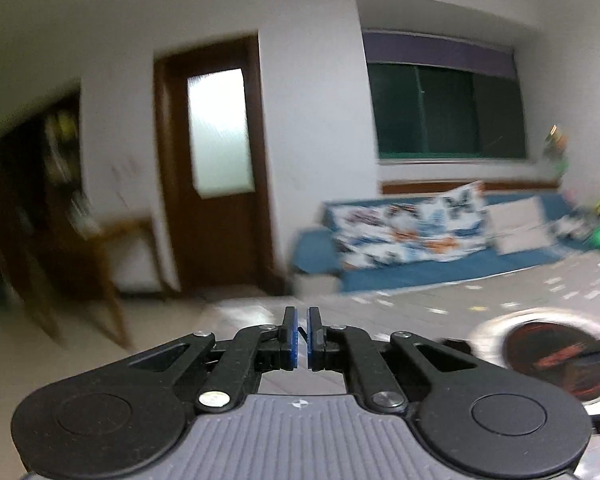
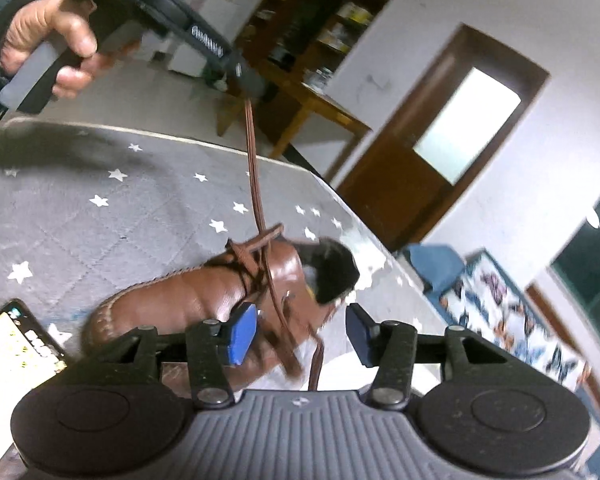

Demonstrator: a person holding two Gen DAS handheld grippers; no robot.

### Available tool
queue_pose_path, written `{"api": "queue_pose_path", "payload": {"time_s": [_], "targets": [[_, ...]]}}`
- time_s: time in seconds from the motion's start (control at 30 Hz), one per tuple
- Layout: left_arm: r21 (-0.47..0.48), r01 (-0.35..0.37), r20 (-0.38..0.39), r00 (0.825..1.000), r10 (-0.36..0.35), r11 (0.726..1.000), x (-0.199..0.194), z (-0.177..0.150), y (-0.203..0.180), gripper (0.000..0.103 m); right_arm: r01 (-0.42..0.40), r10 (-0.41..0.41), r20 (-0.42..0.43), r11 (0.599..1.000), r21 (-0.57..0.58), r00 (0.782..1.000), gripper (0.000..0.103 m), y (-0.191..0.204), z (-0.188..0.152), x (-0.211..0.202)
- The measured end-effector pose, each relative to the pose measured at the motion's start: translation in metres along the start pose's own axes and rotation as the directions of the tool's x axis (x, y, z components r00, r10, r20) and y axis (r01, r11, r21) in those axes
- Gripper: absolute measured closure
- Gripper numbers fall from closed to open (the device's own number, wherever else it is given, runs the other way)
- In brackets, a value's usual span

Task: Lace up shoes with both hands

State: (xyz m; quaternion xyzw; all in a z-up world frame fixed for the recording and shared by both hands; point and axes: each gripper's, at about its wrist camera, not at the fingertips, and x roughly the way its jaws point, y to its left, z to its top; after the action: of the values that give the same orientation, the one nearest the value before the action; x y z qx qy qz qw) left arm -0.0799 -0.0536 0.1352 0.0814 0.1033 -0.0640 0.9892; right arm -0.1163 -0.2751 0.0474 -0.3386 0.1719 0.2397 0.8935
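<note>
Brown shoe [image 2: 204,300] lies on the star-print tabletop [image 2: 100,184], near the right tongs [image 2: 300,332], which stand apart with a slack lace end between them, unpinched. Left tongs [image 2: 248,88] clamped on the lace [image 2: 254,168], pulling it taut upward. Lace looks thin, limp and likely slippery; pinch it near the knot.

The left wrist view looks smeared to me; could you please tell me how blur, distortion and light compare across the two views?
Left wrist view: the door and sofa are streaked by motion blur, while the left gripper stays sharp; fisheye bends the walls. Right wrist view: clearer, though the shoe and lace are slightly soft, the door pane is blown out, and the room tilts.
</note>
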Motion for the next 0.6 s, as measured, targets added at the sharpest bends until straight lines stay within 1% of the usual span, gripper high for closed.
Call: {"api": "queue_pose_path", "payload": {"time_s": [0.03, 0.07, 0.1, 0.23, 0.3, 0.43, 0.5, 0.57, 0.6], "targets": [[0.047, -0.037, 0.026, 0.999, 0.035, 0.998, -0.004, 0.004, -0.005, 0.099, 0.0, 0.0, -0.01, 1.0, 0.019, 1.0, 0.051, 0.0, -0.002, -0.002], [0.073, -0.057, 0.045, 0.998, 0.054, 0.996, -0.007, 0.008, -0.008, 0.099, 0.0, 0.001, -0.019, 0.999, 0.037, 1.0, 0.05, -0.001, -0.005, -0.005], [0.078, -0.062, 0.053, 0.997, 0.058, 0.995, -0.008, 0.012, -0.009, 0.099, 0.0, 0.002, -0.027, 0.998, 0.056, 1.0, 0.049, -0.001, -0.007, -0.006], [0.118, -0.148, 0.114, 0.984, 0.135, 0.982, -0.014, 0.026, -0.011, 0.099, -0.001, 0.009, -0.055, 0.991, 0.133, 0.998, 0.043, -0.002, -0.015, -0.009], [0.161, -0.206, 0.163, 0.97, 0.18, 0.965, -0.019, 0.033, -0.013, 0.099, 0.003, 0.008, -0.065, 0.986, 0.166, 0.998, 0.041, -0.005, -0.019, -0.011], [0.224, -0.289, 0.245, 0.941, 0.233, 0.931, -0.026, 0.043, -0.014, 0.099, 0.008, 0.009, -0.084, 0.979, 0.205, 0.996, 0.041, -0.007, -0.022, -0.011], [0.246, -0.332, 0.283, 0.923, 0.26, 0.911, -0.027, 0.046, -0.012, 0.099, 0.016, 0.005, -0.093, 0.976, 0.215, 0.996, 0.041, -0.007, -0.022, -0.011], [0.247, -0.346, 0.301, 0.915, 0.268, 0.905, -0.029, 0.049, -0.008, 0.099, 0.023, -0.001, -0.102, 0.975, 0.22, 0.995, 0.041, -0.006, -0.021, -0.011], [0.245, -0.341, 0.296, 0.918, 0.265, 0.907, -0.028, 0.05, -0.006, 0.099, 0.025, -0.002, -0.105, 0.975, 0.22, 0.995, 0.041, -0.005, -0.02, -0.011]]}}
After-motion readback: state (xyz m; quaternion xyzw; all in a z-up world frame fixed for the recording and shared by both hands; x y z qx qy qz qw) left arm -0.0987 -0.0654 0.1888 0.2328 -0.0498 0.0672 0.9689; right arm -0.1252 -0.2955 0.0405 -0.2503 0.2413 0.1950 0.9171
